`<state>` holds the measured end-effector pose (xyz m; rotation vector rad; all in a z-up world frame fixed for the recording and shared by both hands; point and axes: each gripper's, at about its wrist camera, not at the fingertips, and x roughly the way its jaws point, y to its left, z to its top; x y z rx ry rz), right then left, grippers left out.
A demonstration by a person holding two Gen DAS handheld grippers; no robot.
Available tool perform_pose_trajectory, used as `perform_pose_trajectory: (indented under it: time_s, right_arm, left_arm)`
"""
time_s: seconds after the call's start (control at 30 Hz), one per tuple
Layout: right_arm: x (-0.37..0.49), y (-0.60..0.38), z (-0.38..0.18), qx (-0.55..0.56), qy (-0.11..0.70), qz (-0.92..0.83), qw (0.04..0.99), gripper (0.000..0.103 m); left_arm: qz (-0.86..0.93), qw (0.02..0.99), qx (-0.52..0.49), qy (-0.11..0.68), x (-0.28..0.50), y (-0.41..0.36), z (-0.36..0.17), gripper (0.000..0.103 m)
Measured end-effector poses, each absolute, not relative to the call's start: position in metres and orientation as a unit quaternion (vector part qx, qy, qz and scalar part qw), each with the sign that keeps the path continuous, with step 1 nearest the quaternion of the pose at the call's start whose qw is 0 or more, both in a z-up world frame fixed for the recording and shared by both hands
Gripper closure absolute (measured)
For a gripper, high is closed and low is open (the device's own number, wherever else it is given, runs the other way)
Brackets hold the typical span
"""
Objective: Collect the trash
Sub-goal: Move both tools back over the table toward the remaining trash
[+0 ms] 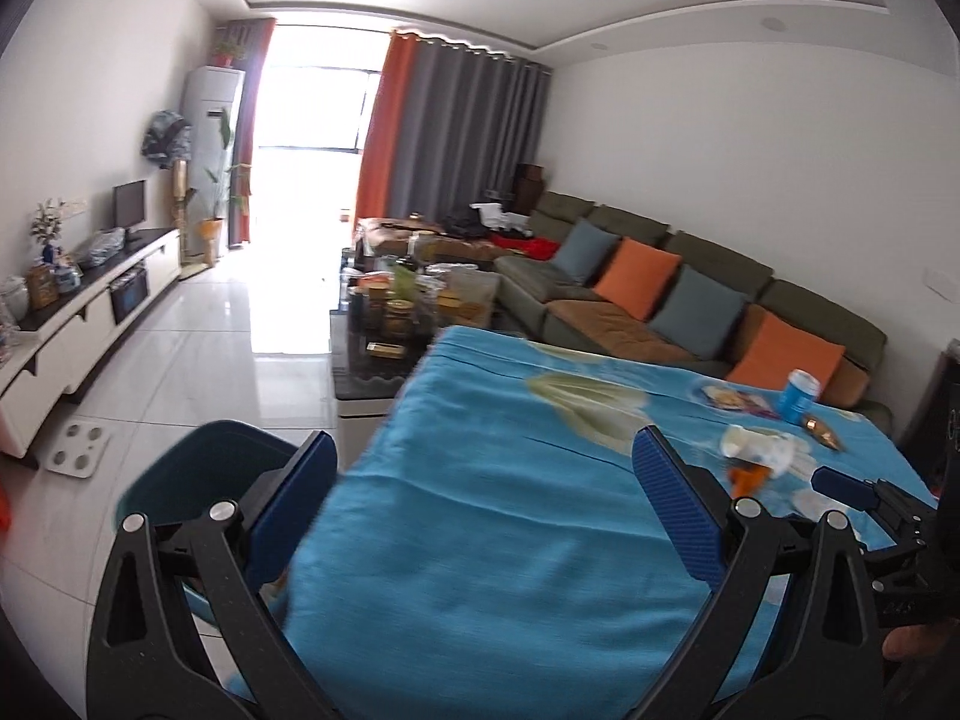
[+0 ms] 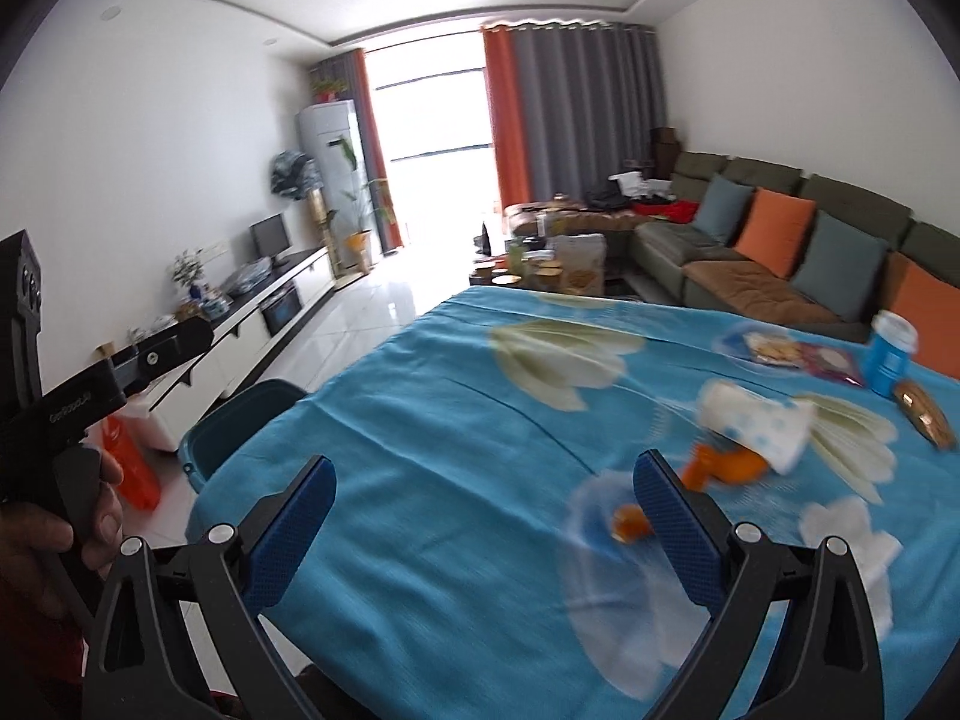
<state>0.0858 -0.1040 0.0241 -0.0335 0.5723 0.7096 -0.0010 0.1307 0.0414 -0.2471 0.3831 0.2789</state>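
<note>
While both the left hand-held gripper (image 1: pixel 483 468) and right hand-held gripper (image 2: pixel 483 495) are being held wide and empty, the trash (image 2: pixel 750 426) is still lying uncollected on the surface (image 2: pixel 456 420), nothing being gathered yet.

"GenRobot.AI" in pale letters on the black handle of the left tongs (image 2: pixel 174 343)

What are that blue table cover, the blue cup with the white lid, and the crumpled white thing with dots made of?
The table cover looks like woven fabric: matte, with soft folds and a printed flower pattern. The blue cup seems to be plastic or coated paper with a white lid; blur leaves that open. The crumpled white thing looks like thin paper or film wrapping, judging by its creases.
</note>
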Motion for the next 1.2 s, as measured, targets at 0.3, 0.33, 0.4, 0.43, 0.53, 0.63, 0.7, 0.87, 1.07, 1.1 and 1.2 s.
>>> perform_pose_trajectory:
  time_s: [0.3, 0.33, 0.4, 0.43, 0.53, 0.63, 0.7, 0.87, 1.07, 1.1, 1.2]
  right_arm:
    - [0.077, -0.151, 0.016, 0.021, 0.275, 0.284, 0.919, 0.007]
    - [0.075, -0.155, 0.015, 0.022, 0.274, 0.271, 0.922, 0.007]
    - [0.07, -0.164, 0.015, 0.026, 0.273, 0.254, 0.927, 0.007]
    - [0.068, -0.168, 0.015, 0.029, 0.271, 0.246, 0.93, 0.007]
    - [0.06, -0.185, 0.016, 0.036, 0.261, 0.21, 0.942, 0.007]
    - [0.056, -0.2, 0.017, 0.045, 0.255, 0.186, 0.948, 0.007]
    - [0.057, -0.207, 0.017, 0.046, 0.254, 0.176, 0.95, 0.007]
    - [0.065, -0.23, 0.013, 0.049, 0.262, 0.149, 0.952, 0.007]
    - [0.087, -0.249, 0.004, 0.063, 0.281, 0.144, 0.947, 0.007]
    - [0.091, -0.251, 0.002, 0.062, 0.284, 0.142, 0.946, 0.007]
    - [0.106, -0.259, -0.006, 0.068, 0.298, 0.135, 0.942, 0.007]
  left_arm:
    - [0.059, 0.974, -0.102, 0.195, 0.016, 0.098, 0.034, 0.006]
    - [0.055, 0.974, -0.101, 0.195, 0.019, 0.097, 0.033, 0.006]
    - [0.04, 0.974, -0.104, 0.199, 0.027, 0.096, 0.031, 0.006]
    - [0.033, 0.974, -0.104, 0.199, 0.03, 0.095, 0.031, 0.006]
    - [0.015, 0.976, -0.099, 0.195, 0.039, 0.09, 0.035, 0.006]
    - [-0.003, 0.977, -0.093, 0.193, 0.049, 0.083, 0.038, 0.006]
    - [-0.017, 0.977, -0.093, 0.193, 0.055, 0.075, 0.039, 0.006]
    - [-0.038, 0.975, -0.08, 0.204, 0.073, 0.052, 0.038, 0.006]
    - [-0.053, 0.971, -0.064, 0.224, 0.096, 0.027, 0.034, 0.006]
    - [-0.056, 0.97, -0.06, 0.228, 0.102, 0.022, 0.033, 0.006]
    - [-0.065, 0.967, -0.048, 0.241, 0.121, 0.006, 0.031, 0.006]
